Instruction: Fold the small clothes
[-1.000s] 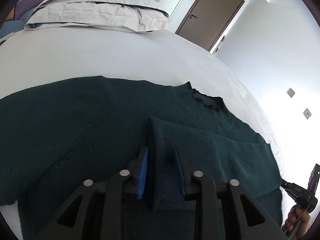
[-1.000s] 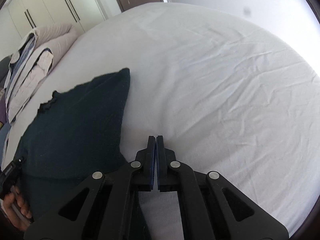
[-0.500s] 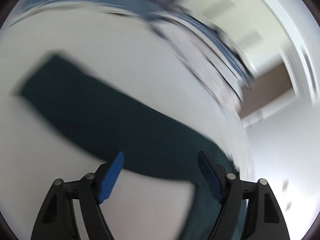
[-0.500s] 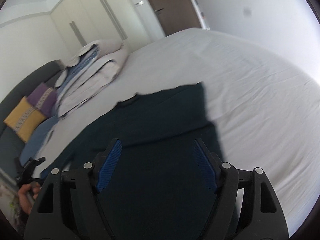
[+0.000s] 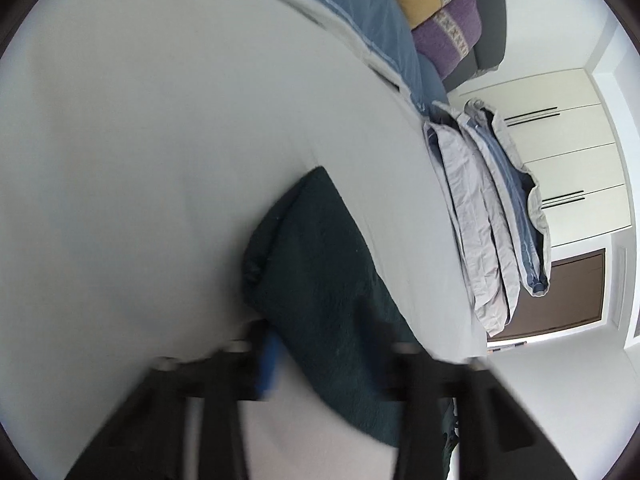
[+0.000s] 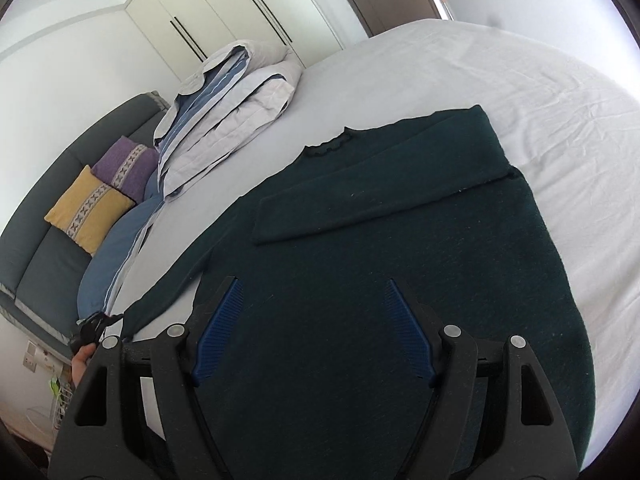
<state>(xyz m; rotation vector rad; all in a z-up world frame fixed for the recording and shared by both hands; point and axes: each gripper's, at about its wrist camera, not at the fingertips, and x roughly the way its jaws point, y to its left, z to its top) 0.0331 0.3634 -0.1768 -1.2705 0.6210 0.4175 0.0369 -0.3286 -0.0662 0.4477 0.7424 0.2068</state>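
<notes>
A dark green sweater lies flat on the white bed, its right sleeve folded across the chest. My right gripper is open above the sweater's lower body, holding nothing. In the left wrist view the unfolded left sleeve stretches out on the sheet, its cuff pointing away. My left gripper is blurred by motion, jaws wide apart on either side of the sleeve, not closed on it. The left gripper also shows in the right wrist view, at the sleeve's end.
A folded duvet lies at the head of the bed, with blue bedding beside it. Yellow and purple cushions rest on a grey sofa. White wardrobes and a brown door stand behind.
Both grippers have opened. The left let go of the folded sleeve and swung to the other sleeve's end. The right drew back over the sweater's body.
</notes>
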